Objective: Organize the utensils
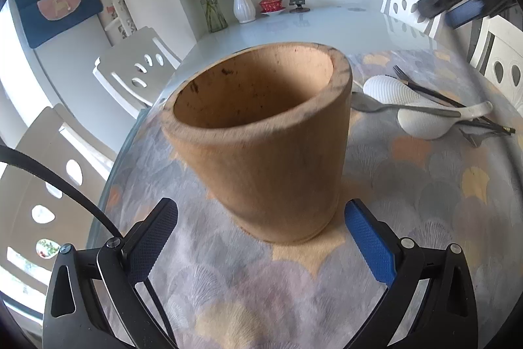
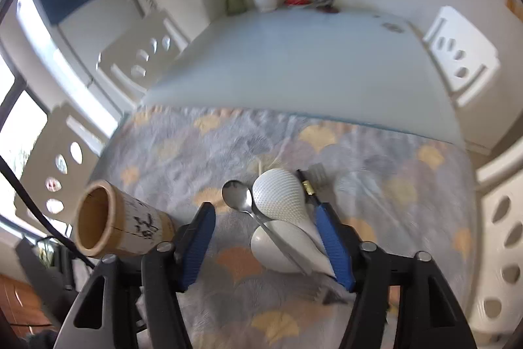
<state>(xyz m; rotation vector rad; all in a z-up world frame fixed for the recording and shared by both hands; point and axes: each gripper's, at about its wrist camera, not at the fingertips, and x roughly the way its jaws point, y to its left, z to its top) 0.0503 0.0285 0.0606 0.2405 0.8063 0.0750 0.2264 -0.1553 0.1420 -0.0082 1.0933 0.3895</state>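
Hovering with spread, empty fingers, the right gripper (image 2: 266, 237) should drop at twelve o'clock onto the thin silver metal spoon (image 2: 242, 201), pinching only its handle.

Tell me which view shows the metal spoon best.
The right wrist view: the metal spoon shows its bowl and handle lying across the white spoons, between the open fingers. In the left wrist view the wooden cup hides its bowl, leaving only the handle.
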